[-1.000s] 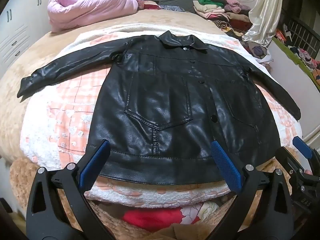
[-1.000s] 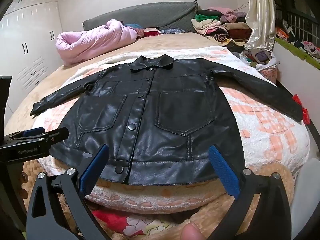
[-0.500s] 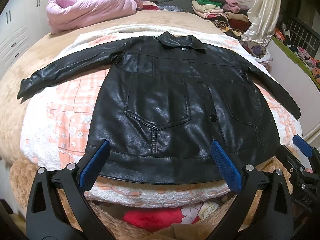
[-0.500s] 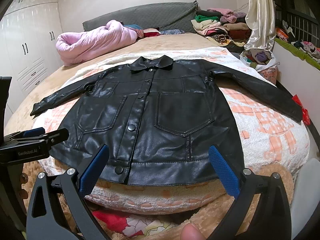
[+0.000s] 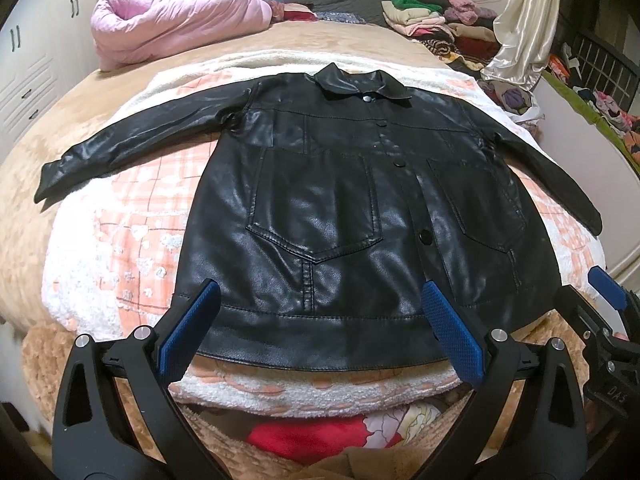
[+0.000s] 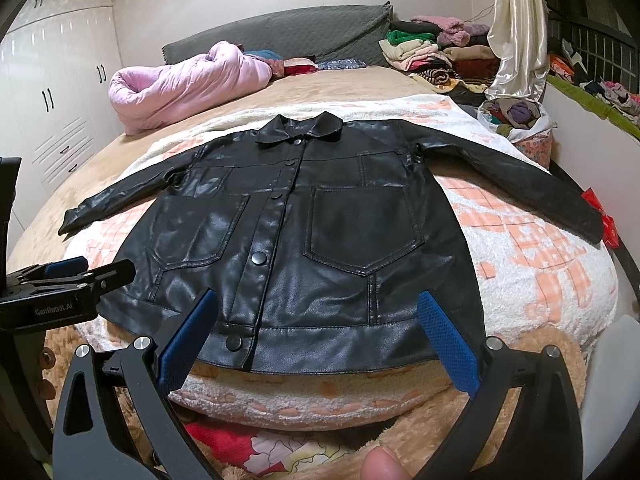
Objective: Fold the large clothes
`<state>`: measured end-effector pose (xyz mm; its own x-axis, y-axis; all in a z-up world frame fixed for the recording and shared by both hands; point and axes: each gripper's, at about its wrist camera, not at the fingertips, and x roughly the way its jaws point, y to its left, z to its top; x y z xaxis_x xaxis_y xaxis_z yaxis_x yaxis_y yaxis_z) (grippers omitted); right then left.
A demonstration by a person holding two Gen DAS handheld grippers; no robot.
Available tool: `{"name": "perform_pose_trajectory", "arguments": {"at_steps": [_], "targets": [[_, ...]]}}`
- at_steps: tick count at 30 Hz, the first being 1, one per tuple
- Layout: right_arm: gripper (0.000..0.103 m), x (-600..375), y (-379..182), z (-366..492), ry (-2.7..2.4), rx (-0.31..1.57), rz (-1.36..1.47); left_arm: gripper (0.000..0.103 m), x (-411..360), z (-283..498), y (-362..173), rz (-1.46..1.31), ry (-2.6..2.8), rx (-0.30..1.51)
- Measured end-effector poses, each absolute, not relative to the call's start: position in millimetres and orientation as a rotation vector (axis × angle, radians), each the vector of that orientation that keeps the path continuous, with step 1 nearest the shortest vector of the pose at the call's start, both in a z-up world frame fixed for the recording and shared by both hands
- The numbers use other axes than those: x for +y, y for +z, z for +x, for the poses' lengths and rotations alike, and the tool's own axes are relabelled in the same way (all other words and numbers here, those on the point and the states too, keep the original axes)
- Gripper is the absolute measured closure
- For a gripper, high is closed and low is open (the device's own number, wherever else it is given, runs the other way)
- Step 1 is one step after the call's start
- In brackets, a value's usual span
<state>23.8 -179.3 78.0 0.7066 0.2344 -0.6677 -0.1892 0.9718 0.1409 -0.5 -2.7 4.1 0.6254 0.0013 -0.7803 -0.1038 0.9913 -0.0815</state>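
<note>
A black leather jacket (image 5: 340, 216) (image 6: 320, 240) lies flat and face up on a white and orange blanket (image 5: 120, 240) (image 6: 540, 272), buttoned, collar at the far end, both sleeves spread outward. My left gripper (image 5: 320, 328) is open and empty, hovering just short of the jacket's hem on its left half. My right gripper (image 6: 316, 332) is also open and empty, near the hem on the right half. The right gripper's blue pads (image 5: 608, 288) show at the right edge of the left wrist view. The left gripper's fingers (image 6: 80, 276) show at the left of the right wrist view.
A rolled pink duvet (image 5: 176, 20) (image 6: 188, 80) lies at the bed's far left. Stacks of folded clothes (image 5: 440, 28) (image 6: 432, 48) sit at the far right by a pale curtain (image 6: 516, 28). White wardrobes (image 6: 52, 92) stand left. A red floral cloth (image 5: 332, 436) shows under the blanket's near edge.
Both cameras have tilted or drawn back a little, so the jacket sits slightly lower in view. The jacket itself has not moved, and both grippers stay open.
</note>
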Motion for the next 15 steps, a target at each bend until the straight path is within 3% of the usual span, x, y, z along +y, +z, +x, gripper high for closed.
{"name": "perform_pose_trajectory", "arguments": {"at_steps": [15], "targets": [[0.004,-179.3,76.3,25.1,0.238,0.754,0.065,0.009,-4.0,2.1,3.4,-0.118,0.057,0.894]]}}
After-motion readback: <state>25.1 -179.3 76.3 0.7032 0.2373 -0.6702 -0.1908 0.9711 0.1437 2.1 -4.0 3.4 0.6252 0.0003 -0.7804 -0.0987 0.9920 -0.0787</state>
